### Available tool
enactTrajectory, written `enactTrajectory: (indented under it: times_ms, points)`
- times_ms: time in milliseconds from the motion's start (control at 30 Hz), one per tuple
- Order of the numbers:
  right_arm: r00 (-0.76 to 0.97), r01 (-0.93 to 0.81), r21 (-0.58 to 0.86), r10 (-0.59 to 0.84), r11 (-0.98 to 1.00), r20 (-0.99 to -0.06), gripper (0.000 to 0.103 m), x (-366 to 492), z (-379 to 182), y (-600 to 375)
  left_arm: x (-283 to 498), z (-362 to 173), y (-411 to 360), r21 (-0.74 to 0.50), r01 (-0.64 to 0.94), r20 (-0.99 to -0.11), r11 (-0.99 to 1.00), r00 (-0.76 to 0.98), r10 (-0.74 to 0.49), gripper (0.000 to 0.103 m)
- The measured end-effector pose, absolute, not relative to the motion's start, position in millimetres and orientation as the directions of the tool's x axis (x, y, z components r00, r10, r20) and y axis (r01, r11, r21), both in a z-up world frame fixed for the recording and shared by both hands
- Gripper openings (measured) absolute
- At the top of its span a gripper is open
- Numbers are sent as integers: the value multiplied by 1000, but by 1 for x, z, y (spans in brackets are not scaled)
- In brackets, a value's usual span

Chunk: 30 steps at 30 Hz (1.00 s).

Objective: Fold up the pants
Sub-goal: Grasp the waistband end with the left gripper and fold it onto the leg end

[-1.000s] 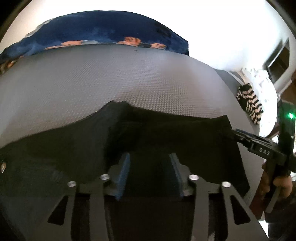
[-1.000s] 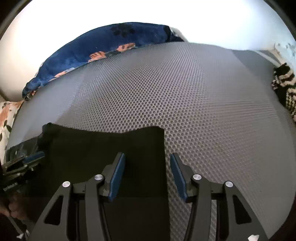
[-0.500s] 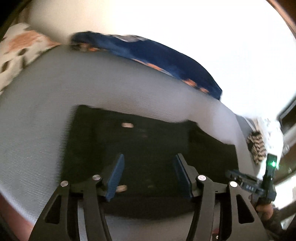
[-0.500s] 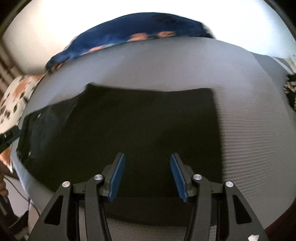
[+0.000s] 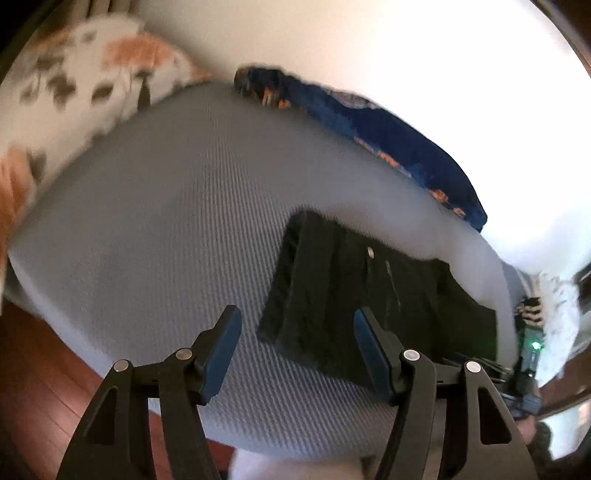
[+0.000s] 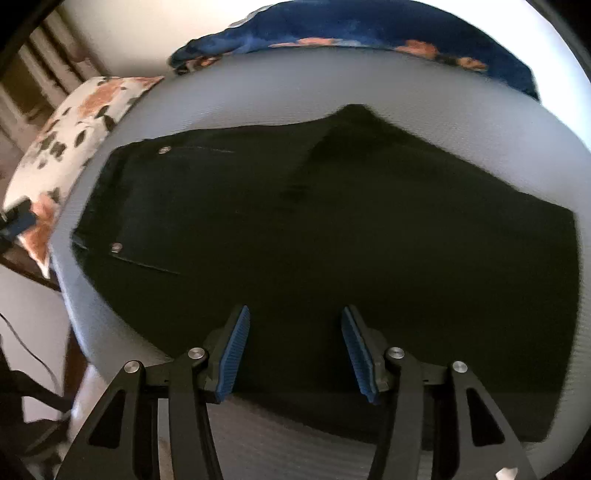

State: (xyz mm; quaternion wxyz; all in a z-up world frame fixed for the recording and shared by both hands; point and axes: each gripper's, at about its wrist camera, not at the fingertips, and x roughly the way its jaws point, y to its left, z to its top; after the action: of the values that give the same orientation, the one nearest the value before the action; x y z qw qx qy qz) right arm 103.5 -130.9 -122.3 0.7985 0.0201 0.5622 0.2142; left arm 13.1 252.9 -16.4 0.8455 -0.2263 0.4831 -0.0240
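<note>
The black pants lie flat along the near edge of the grey mattress, folded and let go, so the left gripper, jaws opening, and the right gripper both hang unclenched, 0 cloth between them.

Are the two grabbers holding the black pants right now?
No. The left gripper, jaws opening, and the right gripper hold nothing; the folded black pants lie flat on the grey textured mattress.

Grey textured mattress: black pants flat on it, blue blanket along far edge, floral pillow at corner.
</note>
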Motion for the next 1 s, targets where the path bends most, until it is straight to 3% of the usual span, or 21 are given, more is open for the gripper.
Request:
enactTrajectory:
  times_ms: [233, 500, 900, 1000]
  points:
    - [297, -305, 297, 386, 905, -873, 55, 109, -115, -124, 1, -66, 251, -613, -283, -748, 738, 509, -426, 64]
    - [328, -231, 321, 384, 919, -863, 56, 114, -114, -147, 8, -109, 256, -718, -361, -683, 595, 528, -505, 64]
    - [336, -176, 351, 391, 920, -857, 59, 116, -127, -159, 37, -108, 240, -720, -300, -643, 626, 627, -439, 64]
    - [340, -177, 361, 401, 916, -851, 62, 115, -129, -159, 47, -107, 233, -706, -285, -641, 648, 645, -415, 69]
